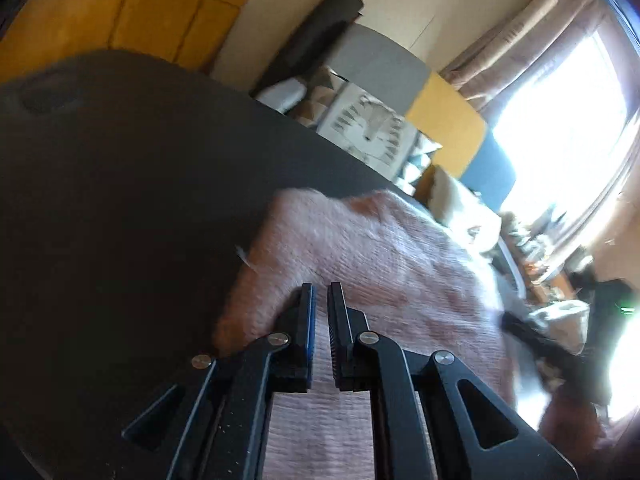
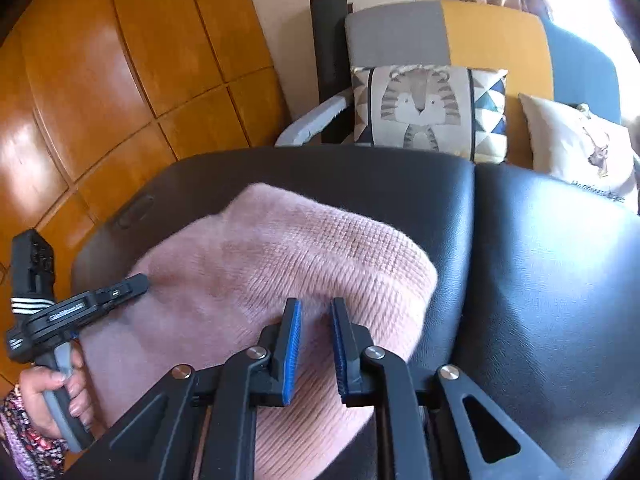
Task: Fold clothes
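A pink knitted sweater (image 2: 280,248) lies bunched on a black leather seat (image 2: 540,280). My right gripper (image 2: 316,302) hovers over its near edge, with the blue pads a narrow gap apart. Knit shows through the gap, and the pads do not press on it. At the sweater's left edge my left gripper (image 2: 140,280) rests its tip against the cloth, with a person's hand (image 2: 52,392) on its handle. In the left wrist view, the left gripper (image 1: 321,288) is shut just above the sweater (image 1: 360,248). I see no cloth pinched between its fingers.
Behind the seat is a patchwork armchair (image 2: 496,36) holding a tiger cushion (image 2: 424,108) and a cream cushion (image 2: 580,148). A black roll (image 2: 328,40) leans beside it. Wooden floor (image 2: 100,80) lies to the left. A bright window (image 1: 560,120) glares at the right.
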Demonstrator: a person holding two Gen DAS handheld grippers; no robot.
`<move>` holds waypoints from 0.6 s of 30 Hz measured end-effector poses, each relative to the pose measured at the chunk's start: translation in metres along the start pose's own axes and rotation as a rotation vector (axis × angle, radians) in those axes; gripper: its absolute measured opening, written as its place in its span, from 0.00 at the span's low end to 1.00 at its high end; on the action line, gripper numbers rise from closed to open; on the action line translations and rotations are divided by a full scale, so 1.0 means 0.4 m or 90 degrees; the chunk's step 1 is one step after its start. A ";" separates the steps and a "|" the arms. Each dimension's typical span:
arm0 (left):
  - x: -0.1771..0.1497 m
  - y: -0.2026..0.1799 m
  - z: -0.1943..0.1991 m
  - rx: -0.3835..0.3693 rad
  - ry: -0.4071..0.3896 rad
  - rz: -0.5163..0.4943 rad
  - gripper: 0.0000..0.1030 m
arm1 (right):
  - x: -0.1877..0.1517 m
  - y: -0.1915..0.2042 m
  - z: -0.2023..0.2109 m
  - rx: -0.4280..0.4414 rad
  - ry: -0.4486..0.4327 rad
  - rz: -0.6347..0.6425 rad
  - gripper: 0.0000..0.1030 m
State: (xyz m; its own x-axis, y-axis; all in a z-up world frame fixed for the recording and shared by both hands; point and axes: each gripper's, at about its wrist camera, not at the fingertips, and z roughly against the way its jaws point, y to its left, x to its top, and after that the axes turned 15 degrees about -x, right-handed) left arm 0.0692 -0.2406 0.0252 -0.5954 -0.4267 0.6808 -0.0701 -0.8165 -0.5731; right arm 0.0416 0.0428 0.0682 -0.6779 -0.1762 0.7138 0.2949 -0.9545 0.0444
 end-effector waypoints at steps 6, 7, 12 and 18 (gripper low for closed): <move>-0.011 -0.022 -0.065 0.106 0.065 -0.150 0.11 | -0.057 0.127 0.115 0.056 -0.032 0.132 0.19; -0.012 -0.019 -0.065 0.107 0.068 -0.148 0.11 | -0.067 0.143 0.105 0.060 -0.016 0.151 0.19; -0.029 -0.013 -0.046 0.105 0.078 -0.061 0.12 | -0.129 0.128 0.044 0.052 0.048 0.208 0.11; -0.132 -0.147 -0.026 0.094 0.129 -0.139 0.12 | -0.106 -0.004 0.047 0.033 0.089 0.168 0.00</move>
State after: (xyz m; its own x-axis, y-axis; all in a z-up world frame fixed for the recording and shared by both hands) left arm 0.0966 -0.1660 0.0184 -0.7273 -0.1621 0.6669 -0.1052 -0.9339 -0.3417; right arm 0.0827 0.0562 0.0512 -0.6577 -0.4519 0.6026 0.5055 -0.8579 -0.0916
